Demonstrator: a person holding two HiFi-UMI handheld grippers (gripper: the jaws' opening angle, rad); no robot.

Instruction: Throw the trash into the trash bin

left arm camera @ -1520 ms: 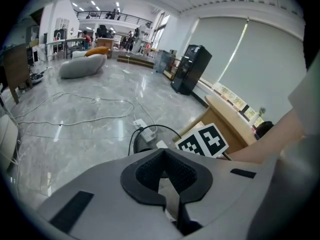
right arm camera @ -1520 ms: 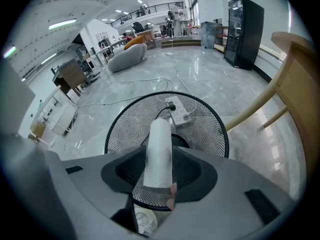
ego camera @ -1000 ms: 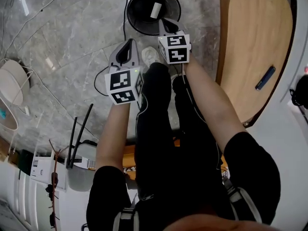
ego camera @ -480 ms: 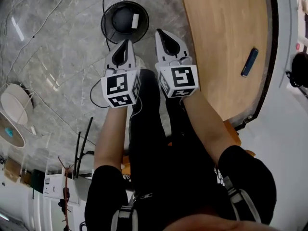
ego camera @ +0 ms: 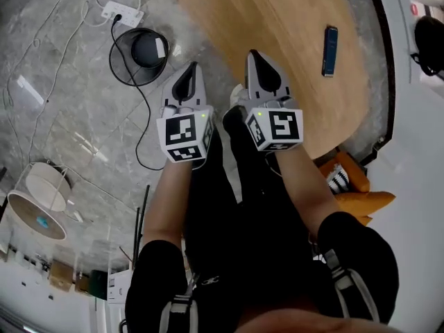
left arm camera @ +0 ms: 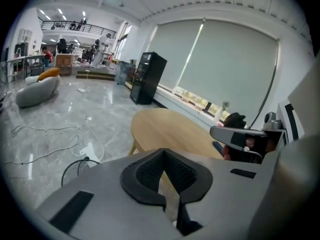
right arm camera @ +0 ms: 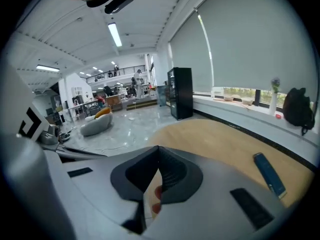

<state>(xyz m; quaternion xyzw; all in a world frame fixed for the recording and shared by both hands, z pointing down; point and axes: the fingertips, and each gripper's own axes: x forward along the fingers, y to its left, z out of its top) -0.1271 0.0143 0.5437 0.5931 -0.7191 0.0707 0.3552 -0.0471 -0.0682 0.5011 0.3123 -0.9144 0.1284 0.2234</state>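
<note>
Jaws pressed together on nothing, the left gripper (ego camera: pixel 192 69) and right gripper (ego camera: pixel 254 55) are held side by side at the near edge of an oval light-wood table (ego camera: pixel 277 19). The round black trash bin (ego camera: pixel 116 60) stands on the grey marble floor (ego camera: pixel 55 61) off the table's left edge, with a white scrap of trash (ego camera: pixel 161 47) inside.

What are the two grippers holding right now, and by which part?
Nothing: the left gripper and the right gripper both show jaws closed together with no object between them.
</note>
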